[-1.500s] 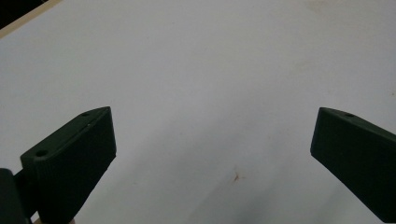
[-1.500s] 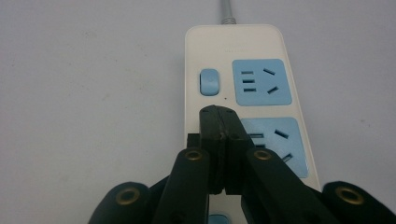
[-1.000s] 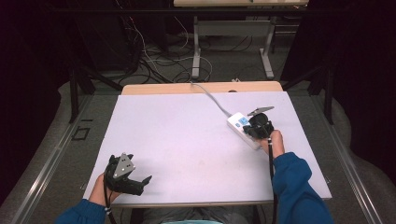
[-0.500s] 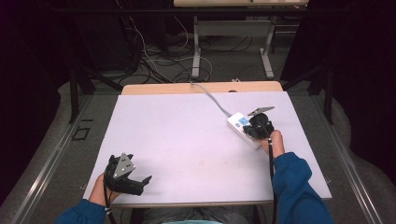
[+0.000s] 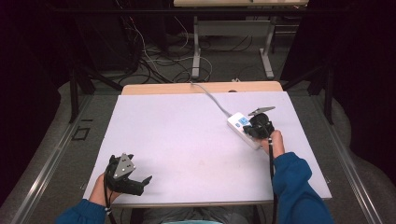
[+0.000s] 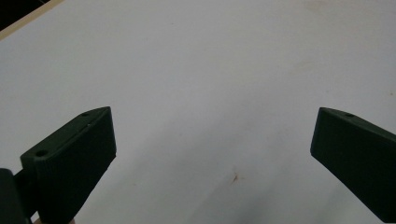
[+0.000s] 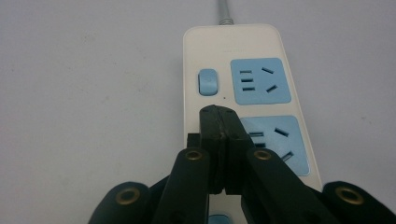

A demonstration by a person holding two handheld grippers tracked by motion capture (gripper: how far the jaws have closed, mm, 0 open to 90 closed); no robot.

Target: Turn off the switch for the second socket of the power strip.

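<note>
Nothing has moved since the earlier frame: both hands and the power strip are placed as before.

No brand or readable writing can be made out on the power strip; a faint embossed line near its cable end is too small to be read. Blue socket panels and a blue rocker switch are seen on its white body, with a grey cable led off toward the far edge of the bench.

Right claw: pressed fully together, nothing pinched between the pads. Its tips are held over the strip, just below the switch and beside the second socket panel; contact with the surface cannot be told.

Left claw: spread wide, nothing held, kept over bare bench at the near left corner, well apart from the strip. A small brown stain is seen on the bench between its pads.

Power strip lies flat at the right side of the bench, angled.
</note>
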